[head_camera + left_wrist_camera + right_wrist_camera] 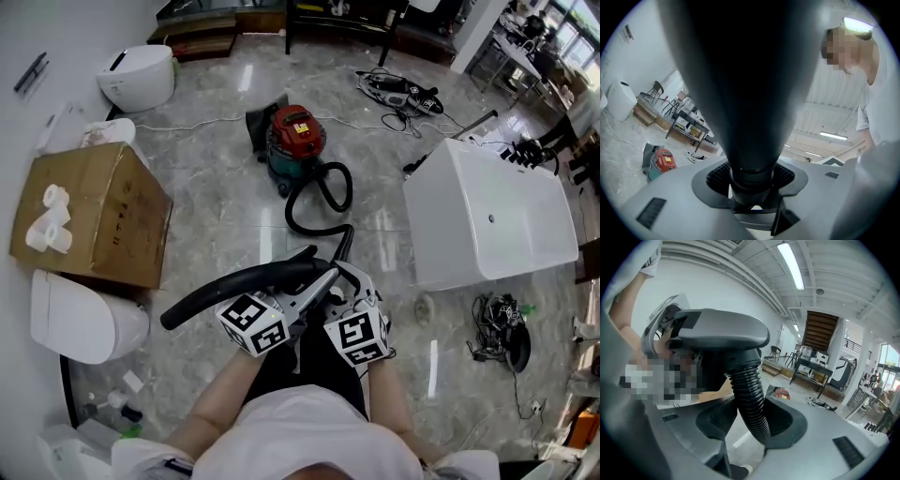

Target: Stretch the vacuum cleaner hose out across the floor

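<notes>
Floor point(216, 178) of glossy grey stone fills the head view. The red vacuum cleaner point(295, 139) stands mid-room between a cardboard box point(103, 211) and a white bathtub point(487, 216), and its hose point(288, 211) loops across the floor toward the person. Left gripper view: the left gripper point(752, 187) is clamped on the hose's smooth black wand point(745, 84), with white ceiling panels point(825, 117) behind. Right gripper view: the right gripper point(752, 420) grips the ribbed hose, with a staircase point(820, 331) beyond.
</notes>
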